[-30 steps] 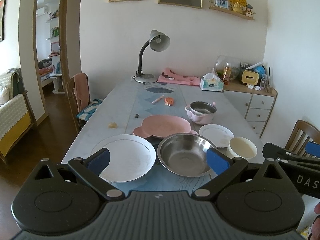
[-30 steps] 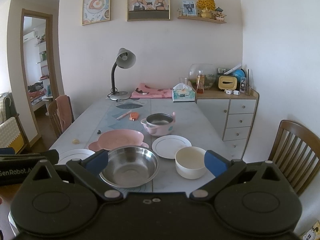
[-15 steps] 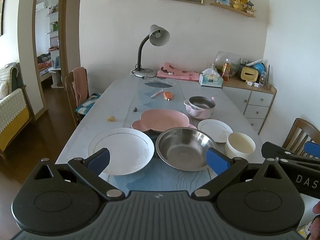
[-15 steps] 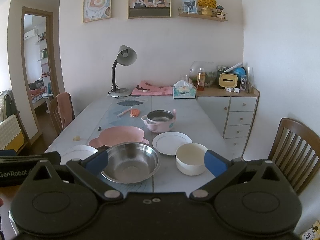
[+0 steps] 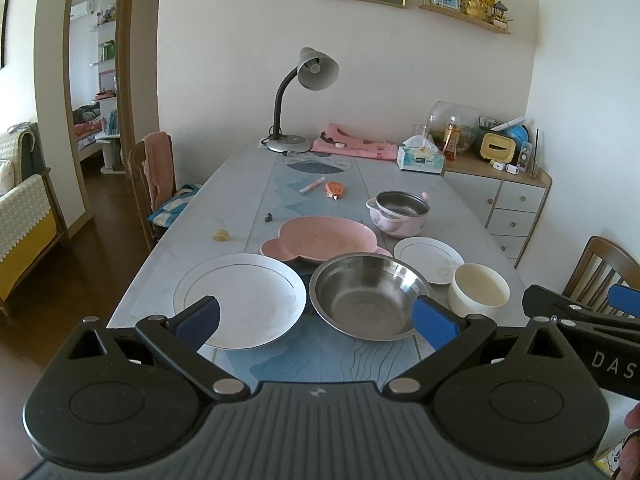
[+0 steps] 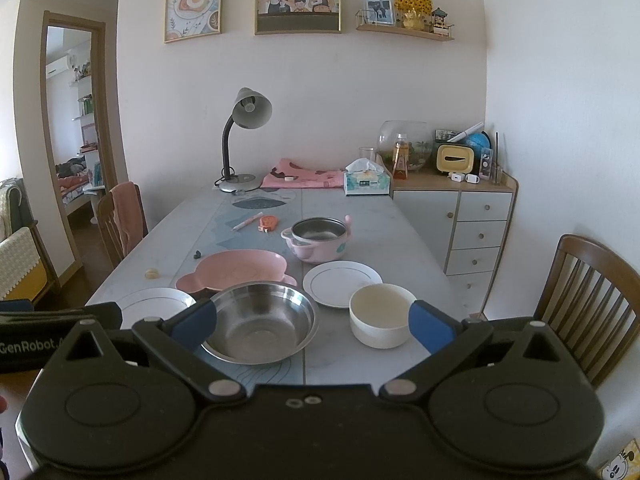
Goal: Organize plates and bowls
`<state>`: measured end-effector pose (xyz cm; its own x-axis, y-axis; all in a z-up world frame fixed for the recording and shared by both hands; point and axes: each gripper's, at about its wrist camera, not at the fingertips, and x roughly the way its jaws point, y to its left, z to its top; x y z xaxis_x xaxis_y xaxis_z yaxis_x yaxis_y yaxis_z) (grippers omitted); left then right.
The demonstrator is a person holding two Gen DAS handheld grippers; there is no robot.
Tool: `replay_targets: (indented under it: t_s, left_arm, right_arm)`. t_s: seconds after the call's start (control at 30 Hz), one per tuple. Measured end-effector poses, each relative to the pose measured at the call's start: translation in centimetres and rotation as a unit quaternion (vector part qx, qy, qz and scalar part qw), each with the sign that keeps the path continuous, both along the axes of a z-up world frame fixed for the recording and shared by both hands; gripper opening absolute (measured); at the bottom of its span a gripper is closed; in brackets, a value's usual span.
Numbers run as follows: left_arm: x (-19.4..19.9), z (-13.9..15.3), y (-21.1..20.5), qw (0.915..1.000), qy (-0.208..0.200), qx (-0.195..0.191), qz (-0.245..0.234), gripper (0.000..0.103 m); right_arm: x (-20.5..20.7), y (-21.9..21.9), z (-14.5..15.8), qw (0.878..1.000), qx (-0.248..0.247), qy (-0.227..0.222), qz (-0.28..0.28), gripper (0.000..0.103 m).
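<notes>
On the near end of the table lie a large white plate (image 5: 240, 298), a steel bowl (image 5: 370, 294), a cream bowl (image 5: 478, 288), a small white plate (image 5: 428, 258), a pink bear-shaped plate (image 5: 320, 240) and a pink pot (image 5: 398, 210). My left gripper (image 5: 316, 322) is open and empty, held above the table's near edge before the large plate and steel bowl. My right gripper (image 6: 312, 326) is open and empty before the steel bowl (image 6: 260, 322) and cream bowl (image 6: 380, 314). The small white plate (image 6: 342, 282), pink plate (image 6: 236, 270) and pot (image 6: 318, 238) lie behind.
A desk lamp (image 5: 304, 100), pink cloth (image 5: 352, 146), tissue box (image 5: 420, 158), pen (image 5: 312, 186) and orange item (image 5: 335, 189) lie at the table's far end. Chairs stand at left (image 5: 154, 180) and right (image 6: 588, 300). A drawer cabinet (image 6: 452, 220) stands at the right wall.
Both grippers have risen and drawn back slightly, so the dishes sit lower and farther in view. Both stay open. No dish has moved.
</notes>
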<state>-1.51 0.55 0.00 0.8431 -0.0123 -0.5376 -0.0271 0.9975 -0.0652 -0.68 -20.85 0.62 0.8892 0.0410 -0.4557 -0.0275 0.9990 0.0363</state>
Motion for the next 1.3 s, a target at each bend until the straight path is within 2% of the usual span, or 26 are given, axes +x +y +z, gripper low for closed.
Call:
replay_targets:
  t_s: [0.7, 1.0, 1.3]
  left_arm:
    - [0.1, -0.1, 0.0, 1.0, 0.0, 0.002, 0.0, 0.103]
    - [2.4, -0.4, -0.4, 0.9999, 0.008, -0.005, 0.012, 0.103]
    - [4.1, -1.2, -2.2, 0.9998, 0.018, 0.002, 0.003, 0.103]
  right_arm:
    - [0.8, -1.1, -0.7, 1.0, 0.002, 0.013, -0.006, 0.103]
    - [3.5, -4.8, -2.6, 0.999, -0.013, 0.03, -0.04, 0.103]
    - [5.5, -7.4, -3.3, 0.998, -0.01, 0.036, -0.055, 0.103]
